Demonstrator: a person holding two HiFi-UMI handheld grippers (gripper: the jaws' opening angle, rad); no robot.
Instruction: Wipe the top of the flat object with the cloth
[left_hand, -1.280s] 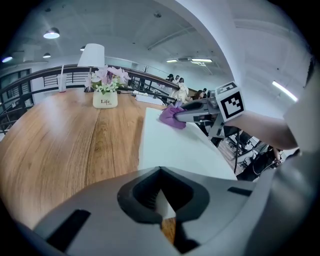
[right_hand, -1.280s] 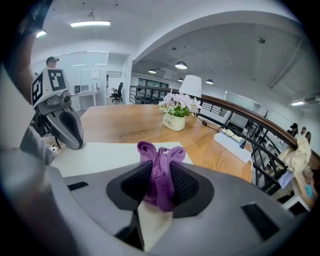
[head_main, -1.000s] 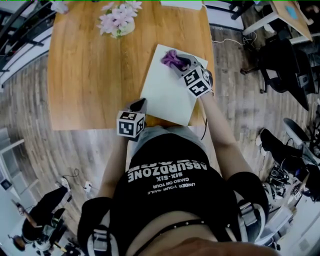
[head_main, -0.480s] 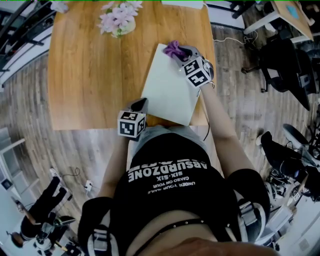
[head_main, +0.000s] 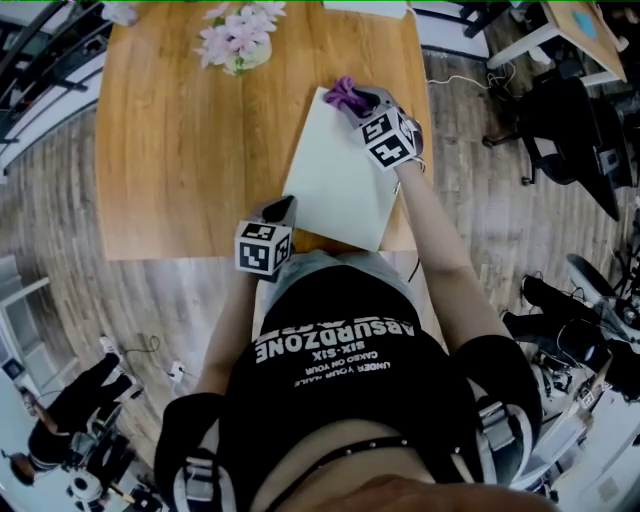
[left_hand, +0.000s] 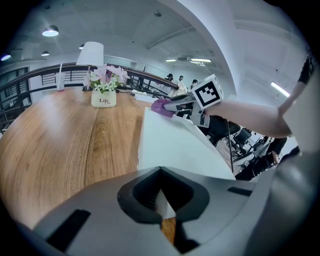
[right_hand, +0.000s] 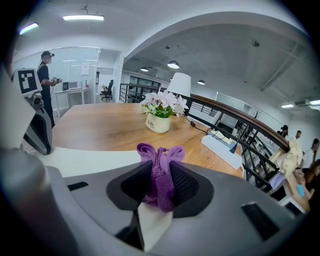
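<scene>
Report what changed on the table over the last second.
The right gripper, shut on the purple cloth, slid the cloth across the white board away from the person, up to its far corner. Nothing was taken hold of or let go. The left gripper stayed clamped on the near corner of the white board; the white board and the flower pot did not shift.

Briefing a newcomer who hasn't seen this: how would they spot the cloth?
On the wooden table lies a white flat board. At its far corner, the right gripper pinches the cloth: a small bunched rag, the only deep purple thing there.
</scene>
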